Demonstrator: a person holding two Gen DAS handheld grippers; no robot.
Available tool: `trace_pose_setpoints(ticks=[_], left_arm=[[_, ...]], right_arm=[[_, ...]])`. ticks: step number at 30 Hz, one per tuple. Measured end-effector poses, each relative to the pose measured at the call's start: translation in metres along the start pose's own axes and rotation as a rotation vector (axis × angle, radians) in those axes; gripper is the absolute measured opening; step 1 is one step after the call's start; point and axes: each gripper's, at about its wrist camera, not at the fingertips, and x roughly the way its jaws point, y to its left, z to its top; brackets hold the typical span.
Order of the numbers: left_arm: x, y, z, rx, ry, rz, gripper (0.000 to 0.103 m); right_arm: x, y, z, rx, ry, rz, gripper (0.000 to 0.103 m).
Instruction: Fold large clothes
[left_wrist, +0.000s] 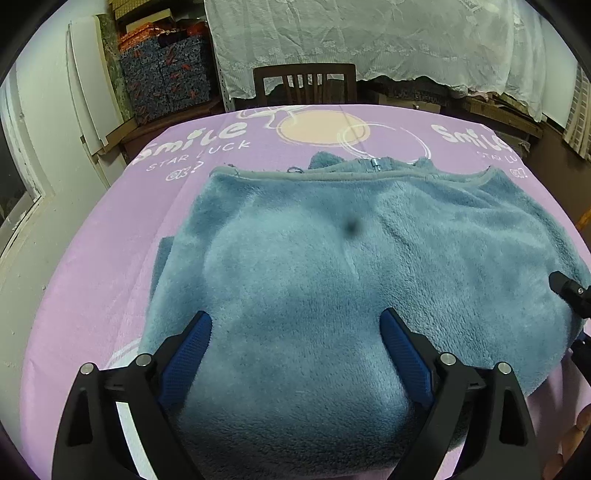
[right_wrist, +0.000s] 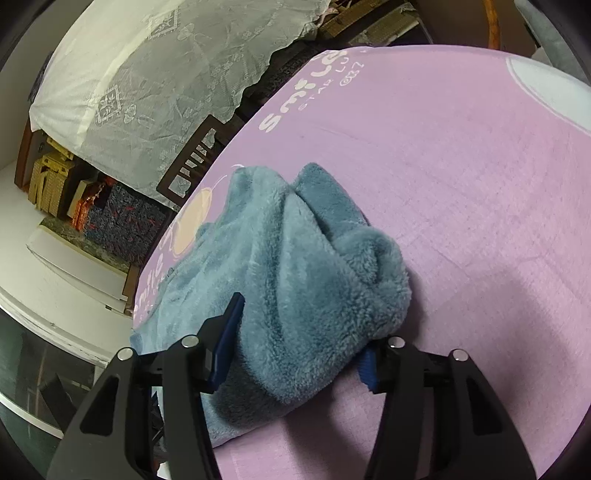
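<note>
A blue-grey fleece garment (left_wrist: 332, 258) lies folded on the purple printed cloth (left_wrist: 110, 240), its trimmed edge and a small zip pull at the far side. My left gripper (left_wrist: 293, 314) hovers over the garment's near part. Its jaws stand wide, the blue pads (left_wrist: 192, 350) show bare inner faces, and fleece bulges up between them. In the right wrist view, my right gripper (right_wrist: 303, 332) pinches a thick bunched corner of the fleece garment (right_wrist: 314, 258). The left pad (right_wrist: 227, 332) presses into the pile and the right pad is half buried. A black part of that gripper (left_wrist: 570, 295) shows at the garment's right edge.
A dark wooden chair (left_wrist: 304, 83) stands behind the table's far edge, under a white lace cover (left_wrist: 369, 37). Patterned boxes (left_wrist: 166, 77) are stacked at the back left beside a white wall. Bare purple cloth (right_wrist: 461, 184) stretches to the right of the garment. A person's fingers (left_wrist: 583, 417) show at the lower right.
</note>
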Motion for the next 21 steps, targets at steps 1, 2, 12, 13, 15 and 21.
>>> trace_pose_setpoints(ticks=[1, 2, 12, 13, 15, 21], left_arm=[[-0.001, 0.002, 0.001, -0.009, 0.008, -0.01, 0.09], [-0.005, 0.006, 0.004, -0.027, 0.015, -0.034, 0.089], [-0.006, -0.002, 0.036, -0.007, -0.019, -0.062, 0.086], [-0.002, -0.002, 0.037, -0.015, -0.007, -0.068, 0.086], [0.013, 0.001, 0.039, -0.035, 0.028, -0.094, 0.086], [0.031, -0.002, 0.035, -0.02, 0.048, -0.099, 0.09]], right_arm=[[0.0, 0.0, 0.0, -0.006, 0.001, 0.001, 0.043], [-0.001, 0.002, 0.0, -0.013, -0.004, 0.004, 0.038], [-0.012, 0.017, -0.001, -0.113, -0.058, -0.006, 0.035], [-0.013, 0.017, -0.001, -0.11, -0.057, -0.002, 0.035], [-0.014, 0.018, 0.0, -0.12, -0.061, 0.003, 0.035], [-0.014, 0.028, -0.001, -0.179, -0.088, -0.012, 0.035]])
